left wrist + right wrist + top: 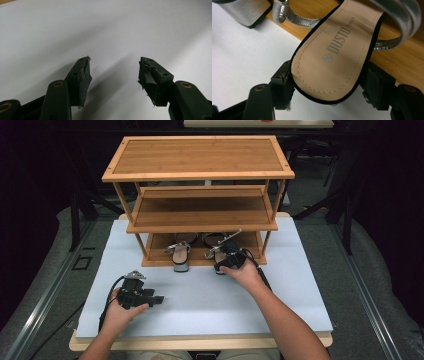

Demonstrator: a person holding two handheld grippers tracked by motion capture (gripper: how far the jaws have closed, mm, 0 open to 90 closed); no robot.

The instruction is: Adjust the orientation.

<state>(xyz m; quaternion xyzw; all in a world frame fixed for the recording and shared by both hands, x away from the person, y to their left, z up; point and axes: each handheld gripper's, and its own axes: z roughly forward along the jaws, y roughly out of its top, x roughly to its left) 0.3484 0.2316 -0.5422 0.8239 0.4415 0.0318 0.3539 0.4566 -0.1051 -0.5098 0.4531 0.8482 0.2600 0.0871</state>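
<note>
Sandal (332, 57) heel between right tongs (329, 87), clamped

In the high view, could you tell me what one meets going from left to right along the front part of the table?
Left gripper over the white table top → left silver sandal on the rack's bottom shelf → right gripper closed around the heel of the right silver sandal.

Black tools (157, 299), brass screws, grey plates, blk cables
</note>
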